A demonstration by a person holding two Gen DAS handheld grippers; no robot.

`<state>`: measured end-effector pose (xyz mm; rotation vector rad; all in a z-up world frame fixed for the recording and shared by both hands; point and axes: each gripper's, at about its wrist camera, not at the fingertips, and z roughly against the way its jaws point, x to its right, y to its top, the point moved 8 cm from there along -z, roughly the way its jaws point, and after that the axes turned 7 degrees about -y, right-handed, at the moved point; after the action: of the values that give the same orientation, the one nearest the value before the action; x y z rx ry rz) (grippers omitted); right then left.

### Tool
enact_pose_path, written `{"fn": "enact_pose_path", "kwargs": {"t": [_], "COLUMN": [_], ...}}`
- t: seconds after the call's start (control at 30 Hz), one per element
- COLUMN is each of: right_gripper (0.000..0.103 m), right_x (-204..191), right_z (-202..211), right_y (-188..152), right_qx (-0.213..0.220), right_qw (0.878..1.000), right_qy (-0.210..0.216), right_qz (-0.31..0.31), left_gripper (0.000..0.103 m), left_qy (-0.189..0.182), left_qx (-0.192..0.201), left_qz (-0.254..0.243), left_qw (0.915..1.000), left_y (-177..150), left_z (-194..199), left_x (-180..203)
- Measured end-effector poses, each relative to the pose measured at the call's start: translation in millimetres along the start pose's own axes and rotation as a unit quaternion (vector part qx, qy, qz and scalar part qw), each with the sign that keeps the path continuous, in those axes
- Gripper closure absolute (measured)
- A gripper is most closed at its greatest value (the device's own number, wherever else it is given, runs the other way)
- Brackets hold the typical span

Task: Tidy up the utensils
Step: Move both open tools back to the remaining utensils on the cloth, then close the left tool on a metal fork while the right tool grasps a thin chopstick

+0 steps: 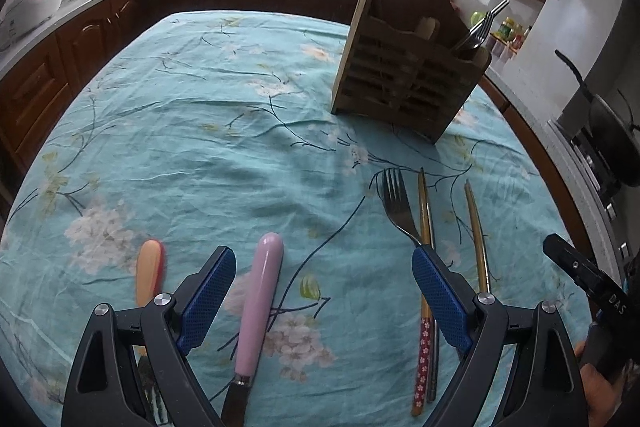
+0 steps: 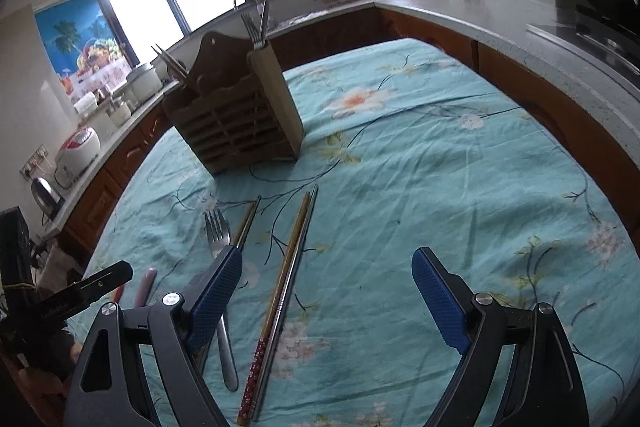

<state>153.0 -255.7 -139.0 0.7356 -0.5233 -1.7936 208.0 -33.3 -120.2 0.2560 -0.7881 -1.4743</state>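
Observation:
My left gripper [image 1: 323, 251] is open low over the turquoise floral tablecloth [image 1: 200, 147]. A pink-handled knife [image 1: 260, 299] lies between its fingers, untouched. An orange-handled utensil [image 1: 148, 275] lies just left of them. A steel fork [image 1: 396, 203] and chopsticks [image 1: 424, 219] lie by the right finger, with another chopstick [image 1: 476, 235] farther right. My right gripper [image 2: 327, 254] is open too, with a chopstick pair [image 2: 288, 267] between its fingers on the cloth. The fork [image 2: 218, 231] lies at its left finger. The wooden utensil holder [image 1: 408, 67] [image 2: 236, 119] stands upright beyond, forks [image 2: 256, 23] in it.
Kitchen counters [image 2: 500, 23] with brown cabinets ring the table. A rice cooker [image 1: 36, 3] and pots sit at the left, a stove with a black pan [image 1: 612, 131] at the right. A person's hand [image 1: 592, 371] shows at the right edge.

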Motion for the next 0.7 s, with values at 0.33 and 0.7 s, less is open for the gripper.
{"fn": "enact_pose_path", "kwargs": {"t": [0.33, 0.7], "right_gripper": [0.015, 0.056], "right_x": [-7, -10], "right_z": [-29, -60], "right_y": [11, 21], "right_qx": [-0.025, -0.056], "right_qw": [0.999, 0.998], "right_qy": [-0.025, -0.02], "right_qz": [0.032, 0.035], "left_gripper": [0.015, 0.038], "left_qy": [-0.002, -0.023], "left_qx": [-0.017, -0.038], "left_qz": [-0.03, -0.052], "left_qw": [0.9994, 0.9976], "left_y": [23, 47], "left_z": [-37, -86], "left_x": [12, 29]}}
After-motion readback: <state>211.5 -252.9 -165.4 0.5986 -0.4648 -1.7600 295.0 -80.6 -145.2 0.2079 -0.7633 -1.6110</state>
